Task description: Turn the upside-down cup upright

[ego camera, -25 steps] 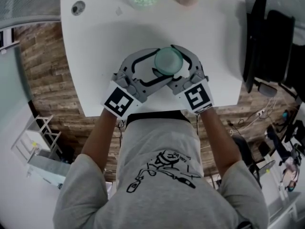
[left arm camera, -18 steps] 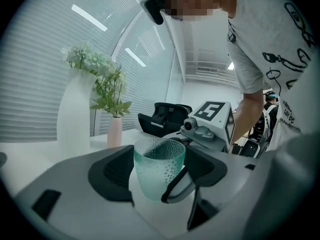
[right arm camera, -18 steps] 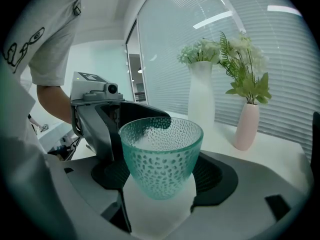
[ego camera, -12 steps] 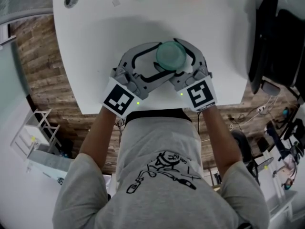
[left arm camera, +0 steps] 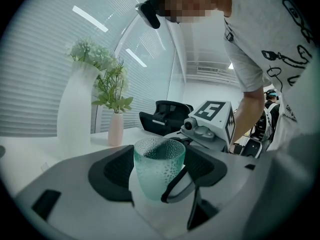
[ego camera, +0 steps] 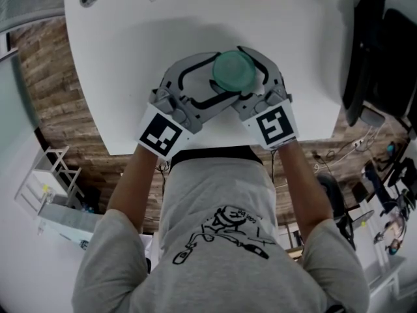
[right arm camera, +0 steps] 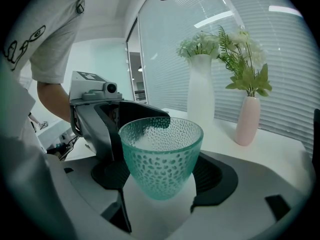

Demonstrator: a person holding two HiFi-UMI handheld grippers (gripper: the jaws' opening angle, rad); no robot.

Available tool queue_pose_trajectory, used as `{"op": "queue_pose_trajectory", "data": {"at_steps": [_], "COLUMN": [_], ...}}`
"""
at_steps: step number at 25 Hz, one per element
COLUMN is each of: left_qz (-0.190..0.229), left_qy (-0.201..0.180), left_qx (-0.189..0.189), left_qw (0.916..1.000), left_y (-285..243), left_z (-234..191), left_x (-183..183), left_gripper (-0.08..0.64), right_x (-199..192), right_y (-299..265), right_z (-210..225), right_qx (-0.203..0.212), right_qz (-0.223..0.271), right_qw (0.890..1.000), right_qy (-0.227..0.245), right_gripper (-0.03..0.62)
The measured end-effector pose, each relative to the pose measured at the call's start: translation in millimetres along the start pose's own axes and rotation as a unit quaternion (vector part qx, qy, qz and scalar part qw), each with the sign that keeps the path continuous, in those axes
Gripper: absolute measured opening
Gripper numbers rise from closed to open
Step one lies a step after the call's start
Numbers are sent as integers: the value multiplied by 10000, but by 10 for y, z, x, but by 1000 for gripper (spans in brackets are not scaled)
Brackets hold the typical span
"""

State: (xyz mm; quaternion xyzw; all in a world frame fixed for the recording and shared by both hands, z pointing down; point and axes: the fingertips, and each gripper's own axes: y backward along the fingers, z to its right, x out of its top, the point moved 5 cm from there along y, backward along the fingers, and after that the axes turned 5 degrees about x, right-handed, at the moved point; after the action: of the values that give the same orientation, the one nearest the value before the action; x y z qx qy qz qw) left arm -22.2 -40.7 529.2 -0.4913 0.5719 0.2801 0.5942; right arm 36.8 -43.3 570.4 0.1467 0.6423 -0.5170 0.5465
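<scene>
In the head view, I saw the teal dimpled glass cup (ego camera: 234,71) on the white table (ego camera: 130,57), ringed by my left tool (ego camera: 214,78) and right tool (ego camera: 253,75). In the left gripper view, the cup stood mouth-up between that tool's spread jaws. The right gripper view showed likewise: jaws apart, with the cup between them.
</scene>
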Motion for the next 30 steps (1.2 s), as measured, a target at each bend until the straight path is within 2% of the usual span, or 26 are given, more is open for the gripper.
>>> {"op": "queue_pose_trajectory", "data": {"at_steps": [19, 30], "left_qz": [11, 7], "left_qy": [5, 38], "left_qx": [36, 16], "left_qw": [10000, 10000], "left_y": [-25, -32], "left_z": [-18, 4], "left_x": [-106, -157], "left_gripper": [322, 322], "right_x": [-95, -128], "right_y": [-61, -65], "right_z": [13, 1], "right_qx": [44, 45], "right_qz": [25, -5], "right_qw": [10000, 9999], "right_qy": [-21, 151], "right_gripper": [364, 364]}}
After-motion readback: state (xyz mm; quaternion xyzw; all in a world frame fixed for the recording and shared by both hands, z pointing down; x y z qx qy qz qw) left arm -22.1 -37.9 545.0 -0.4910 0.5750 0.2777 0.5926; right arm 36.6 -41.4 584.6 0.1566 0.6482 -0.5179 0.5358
